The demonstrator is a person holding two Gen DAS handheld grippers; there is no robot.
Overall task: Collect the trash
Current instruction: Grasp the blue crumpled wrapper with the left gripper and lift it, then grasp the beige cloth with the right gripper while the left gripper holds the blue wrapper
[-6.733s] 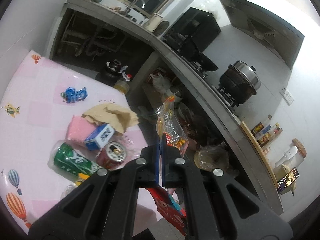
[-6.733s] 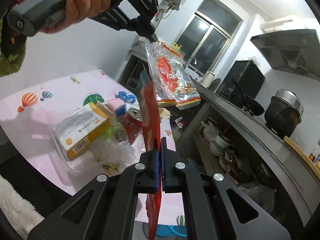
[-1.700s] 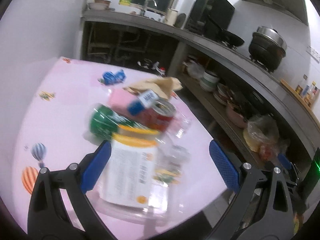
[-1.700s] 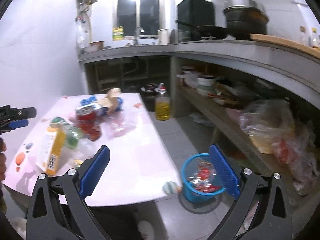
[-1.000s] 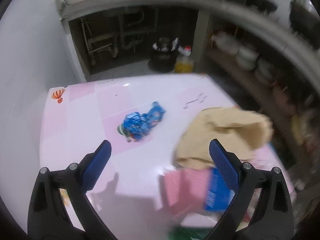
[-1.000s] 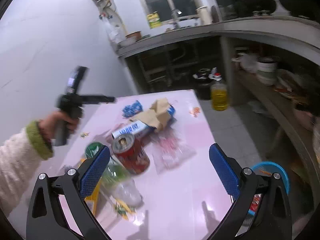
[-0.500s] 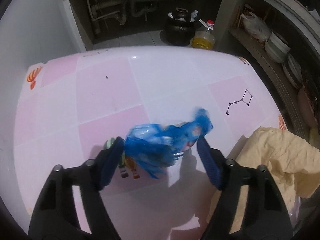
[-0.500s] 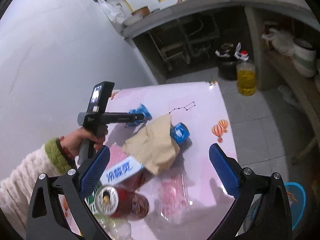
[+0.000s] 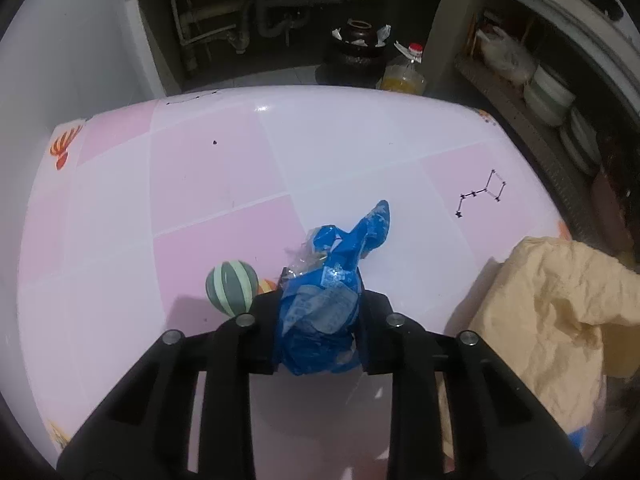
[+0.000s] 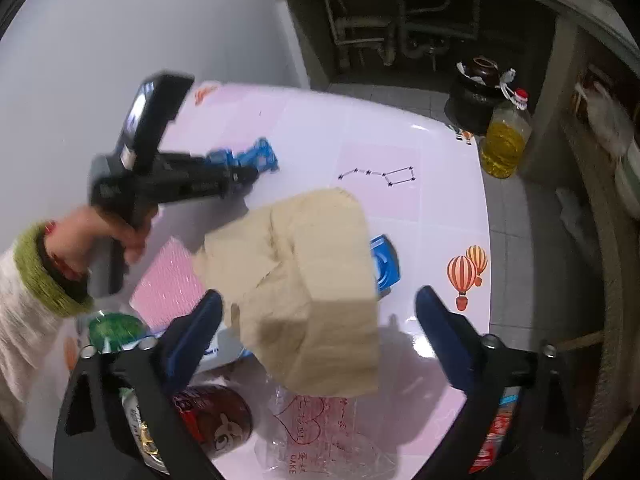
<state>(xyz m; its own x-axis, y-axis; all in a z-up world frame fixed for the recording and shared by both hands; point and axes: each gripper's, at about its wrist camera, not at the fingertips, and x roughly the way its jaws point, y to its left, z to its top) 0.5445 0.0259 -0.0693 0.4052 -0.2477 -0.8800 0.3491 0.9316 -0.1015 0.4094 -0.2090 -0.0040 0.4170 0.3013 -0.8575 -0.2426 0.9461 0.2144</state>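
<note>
Clamping the blue wrapper (image 9: 320,312) on the pink bench (image 9: 168,184), your L gripper (image 9: 318,334) pinches it tight; R gripper (image 10: 316,320) hangs spread wide over the brown paper (image 10: 304,280), w/ nothing held.

The table (image 9: 208,184) is checked in pale pink and white, printed with a green-striped balloon (image 9: 231,289), orange-and-red balloons (image 10: 466,268) and a black dotted constellation (image 9: 482,193). The crumpled wrapper (image 9: 326,300) at lower centre is bright blue with paler printed patches. The paper bag (image 10: 308,292) is plain tan. The can (image 10: 214,420) at lower left is dark red; the oil bottle (image 10: 505,140) at upper right is yellow, red-capped.
</note>
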